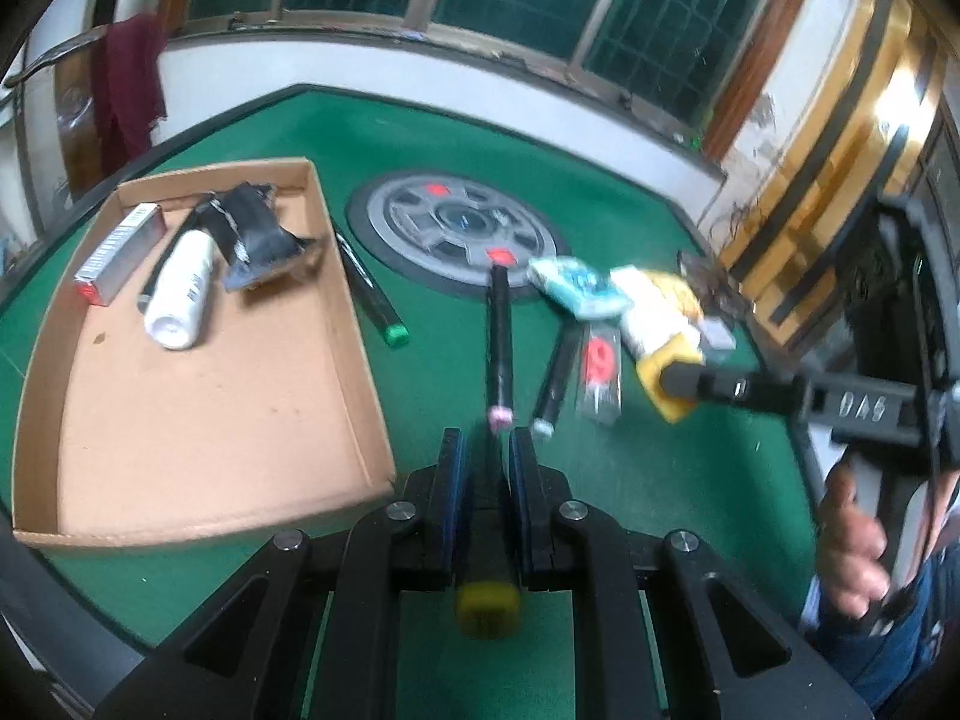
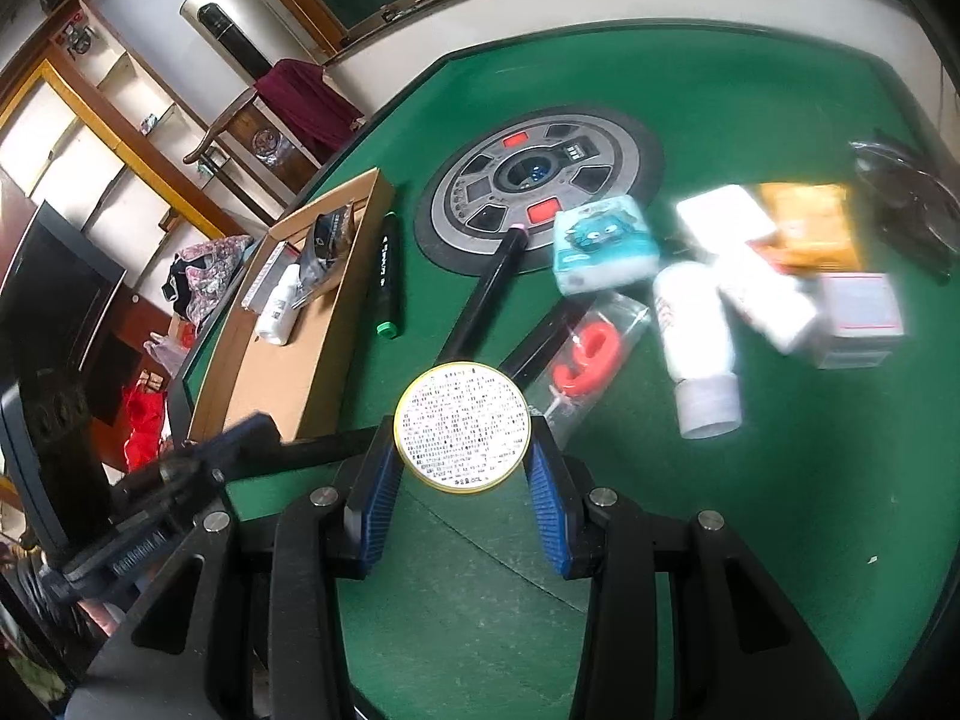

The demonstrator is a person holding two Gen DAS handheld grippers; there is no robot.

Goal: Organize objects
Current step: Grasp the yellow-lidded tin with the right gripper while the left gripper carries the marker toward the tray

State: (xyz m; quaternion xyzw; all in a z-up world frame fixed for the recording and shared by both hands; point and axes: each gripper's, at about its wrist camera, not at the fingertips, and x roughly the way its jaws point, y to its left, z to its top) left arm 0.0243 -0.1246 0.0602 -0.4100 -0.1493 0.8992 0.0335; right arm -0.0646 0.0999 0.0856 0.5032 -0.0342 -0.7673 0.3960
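The cardboard tray (image 1: 198, 420) lies ahead and to the left of the left hand-held gripper (image 1: 487, 456), on the green tabletop (image 1: 660, 480), already holding a white bottle (image 1: 180, 291), a grey box (image 1: 120, 252) and a crumpled dark packet (image 1: 258, 228). The left hand-held gripper is pressed together on a black marker with a yellow cap (image 1: 487, 594), its capped end sticking out behind the pads. The right hand-held gripper (image 2: 462, 450) pinches a round tin (image 2: 462, 426) by its rim between its blue pads (image 2: 549, 498).

Risks, as I judge them: the tin is gripped edge-on across a curved rim, so a tilt or jolt could let it slide out and roll across the tabletop. The marker is held near one end and could pivot in the pads. Both hand-held grippers heading for the tray together could collide. Loose markers (image 1: 501, 336) just ahead could be knocked.
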